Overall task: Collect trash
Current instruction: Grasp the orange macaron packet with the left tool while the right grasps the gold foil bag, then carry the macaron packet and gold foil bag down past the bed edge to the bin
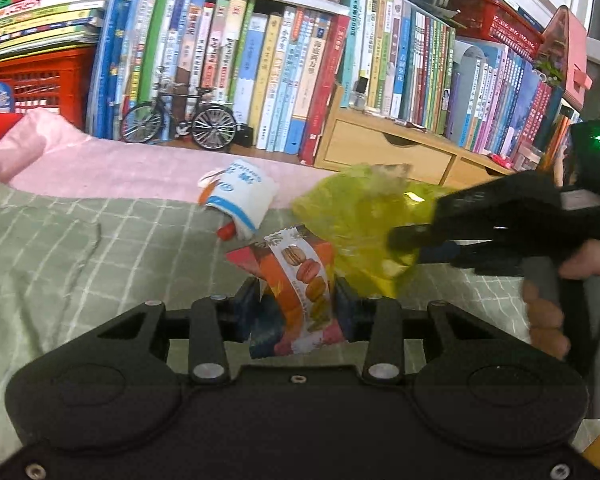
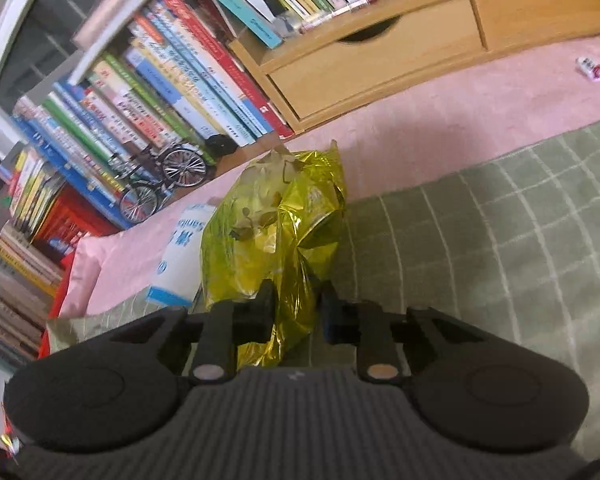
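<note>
An orange macaron snack wrapper (image 1: pixel 305 270) stands up between the fingers of my left gripper (image 1: pixel 296 294), which is shut on it above the green checked cloth (image 1: pixel 100 248). Just to its right lies a crumpled yellow foil bag (image 1: pixel 352 208). My right gripper (image 1: pixel 410 240) comes in from the right and pinches that bag. In the right wrist view the yellow foil bag (image 2: pixel 276 220) rises between the fingers of my right gripper (image 2: pixel 297 298), which press on its lower part. A white and blue packet (image 1: pixel 240 196) lies behind the wrapper, left of the bag (image 2: pixel 180 256).
A row of books (image 1: pixel 284 80) and a wooden drawer shelf (image 1: pixel 384 148) line the back. A model bicycle (image 1: pixel 180 120) stands before the books, a red crate (image 1: pixel 40 80) at the left. A pink blanket (image 1: pixel 112 164) covers the far side. A small wrapper (image 2: pixel 594 69) lies on the pink blanket.
</note>
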A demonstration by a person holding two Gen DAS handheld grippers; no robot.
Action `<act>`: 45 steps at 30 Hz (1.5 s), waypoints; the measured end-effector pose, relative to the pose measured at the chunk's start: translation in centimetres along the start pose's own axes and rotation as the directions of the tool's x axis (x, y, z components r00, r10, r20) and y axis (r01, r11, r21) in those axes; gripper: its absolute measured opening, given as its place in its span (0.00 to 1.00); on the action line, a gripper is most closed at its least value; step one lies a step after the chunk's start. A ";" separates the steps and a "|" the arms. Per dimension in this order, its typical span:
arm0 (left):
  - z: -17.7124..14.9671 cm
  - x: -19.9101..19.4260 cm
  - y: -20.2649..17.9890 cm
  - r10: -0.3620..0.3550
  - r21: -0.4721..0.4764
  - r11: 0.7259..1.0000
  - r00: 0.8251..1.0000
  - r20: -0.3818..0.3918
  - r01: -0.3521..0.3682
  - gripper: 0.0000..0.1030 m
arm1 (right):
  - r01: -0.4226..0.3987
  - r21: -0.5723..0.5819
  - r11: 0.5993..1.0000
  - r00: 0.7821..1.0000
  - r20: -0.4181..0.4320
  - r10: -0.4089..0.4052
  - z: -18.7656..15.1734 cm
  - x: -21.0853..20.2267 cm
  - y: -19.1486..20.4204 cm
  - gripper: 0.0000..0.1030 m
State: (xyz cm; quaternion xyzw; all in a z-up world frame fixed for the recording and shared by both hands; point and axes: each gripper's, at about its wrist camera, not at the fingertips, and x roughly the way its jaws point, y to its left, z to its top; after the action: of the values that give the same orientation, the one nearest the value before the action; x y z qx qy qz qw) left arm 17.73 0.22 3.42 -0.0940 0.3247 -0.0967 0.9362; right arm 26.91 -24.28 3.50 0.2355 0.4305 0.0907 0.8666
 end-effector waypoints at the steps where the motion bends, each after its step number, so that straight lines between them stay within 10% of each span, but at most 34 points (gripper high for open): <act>1: -0.2 -0.4 0.1 0.004 -0.001 1.000 1.000 -0.002 -0.004 0.36 | 0.010 -0.018 1.000 1.000 0.007 -0.010 -0.2 -0.7 0.2 0.25; 8: -1.7 -3.6 0.4 0.013 0.006 1.000 1.000 -0.016 -0.013 0.36 | 0.112 -0.169 0.979 0.993 0.055 -0.104 -2.2 -5.5 1.5 0.25; 15: -3.0 -6.4 -0.5 0.008 0.042 0.999 1.000 -0.012 -0.007 0.37 | 0.290 -0.460 0.840 0.957 0.163 -0.241 -5.4 -8.6 4.5 0.27; 22: -3.7 -8.6 -1.0 0.005 0.060 0.998 1.000 -0.004 -0.005 0.37 | 0.317 -0.510 0.800 0.948 0.168 -0.269 -7.2 -10.5 5.1 0.28; 45: -5.0 -15.2 -1.4 0.007 0.069 0.998 1.000 0.021 -0.009 0.37 | 0.341 -0.464 0.817 0.936 0.245 -0.252 -9.8 -17.3 5.3 0.28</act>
State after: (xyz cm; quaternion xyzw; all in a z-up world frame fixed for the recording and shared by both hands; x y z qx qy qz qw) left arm 2.71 2.03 8.84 -0.0612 0.3120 -0.1031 0.9425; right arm 8.84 -22.62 13.20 -0.0600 0.3473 0.0416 0.9349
